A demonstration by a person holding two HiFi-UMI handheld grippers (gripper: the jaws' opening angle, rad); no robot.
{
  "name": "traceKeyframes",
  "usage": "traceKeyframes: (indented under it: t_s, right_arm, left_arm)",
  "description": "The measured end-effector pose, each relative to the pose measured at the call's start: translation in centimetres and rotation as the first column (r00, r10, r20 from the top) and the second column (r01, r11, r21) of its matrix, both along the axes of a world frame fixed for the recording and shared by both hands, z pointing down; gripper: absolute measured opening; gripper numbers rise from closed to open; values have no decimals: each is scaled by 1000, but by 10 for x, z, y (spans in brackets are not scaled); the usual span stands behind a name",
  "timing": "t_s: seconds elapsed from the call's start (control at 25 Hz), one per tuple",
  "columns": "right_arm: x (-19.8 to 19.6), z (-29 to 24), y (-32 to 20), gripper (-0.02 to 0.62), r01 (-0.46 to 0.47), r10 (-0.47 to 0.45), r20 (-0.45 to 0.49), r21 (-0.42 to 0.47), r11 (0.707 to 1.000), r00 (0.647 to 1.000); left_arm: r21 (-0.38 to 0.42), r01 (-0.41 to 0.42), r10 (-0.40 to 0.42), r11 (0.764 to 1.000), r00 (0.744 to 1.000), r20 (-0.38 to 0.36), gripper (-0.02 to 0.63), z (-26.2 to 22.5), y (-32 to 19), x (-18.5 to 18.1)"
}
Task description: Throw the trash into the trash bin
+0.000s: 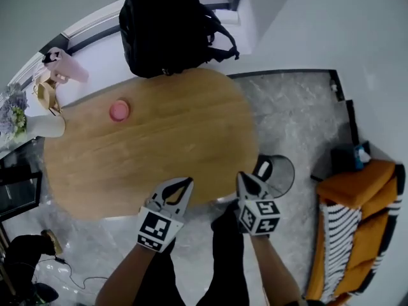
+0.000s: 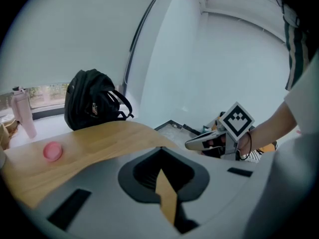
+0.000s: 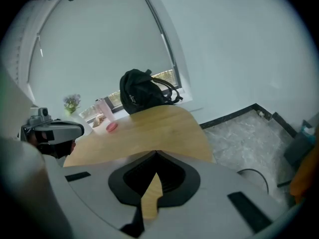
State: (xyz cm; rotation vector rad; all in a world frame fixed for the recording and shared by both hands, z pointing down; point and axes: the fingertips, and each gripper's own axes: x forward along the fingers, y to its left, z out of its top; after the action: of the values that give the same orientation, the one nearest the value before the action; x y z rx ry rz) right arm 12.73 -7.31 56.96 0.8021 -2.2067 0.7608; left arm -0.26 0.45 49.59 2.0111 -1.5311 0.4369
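Note:
My left gripper (image 1: 185, 183) and my right gripper (image 1: 244, 178) hover side by side over the near edge of the wooden table (image 1: 159, 152). Both are shut, with nothing between their jaws. In the left gripper view the jaws (image 2: 160, 149) meet at a point, and the right gripper view shows the same (image 3: 156, 153). A round trash bin (image 1: 285, 176) stands on the floor just right of the table, close to my right gripper; its rim (image 3: 255, 176) also shows in the right gripper view. A small pink round object (image 1: 119, 110) lies far off on the table's left part.
A black backpack (image 1: 166, 27) sits at the table's far end. A pink bottle (image 1: 64, 65) and a white vase with flowers (image 1: 38, 125) stand at the far left. An orange seat with a striped cloth (image 1: 357, 228) is on the right. The floor is grey marble (image 1: 299, 113).

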Motion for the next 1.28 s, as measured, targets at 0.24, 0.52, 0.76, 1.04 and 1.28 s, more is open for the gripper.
traceKeyframes:
  t_s: [0.24,0.52,0.76,1.04,1.28]
  right_arm:
    - [-97,-7,36,0,138,-138,29,11,990,990]
    - [-186,3,68,-2,273,-274,17,17,962,962]
    - [-259,2,76,-1,376,-377,12,64,924,926]
    - [-332,0,87,0,462,-464,-5,109,880,886]
    - [-380,2,106,64,638,-619,-160,240,732,769]
  left_arm:
    - [-10,123,-123,992,992,31,-3,-1,53,-82]
    - [-9,278,-278,961,960,26,-2,6,101,-156]
    - [-11,347,-347,938,938,28,-2,16,115,-201]
    - [-4,398,-398,917,917,9,-2,26,123,-251]
    - [-15,408,-408,913,913,5,-2,33,136,-268]
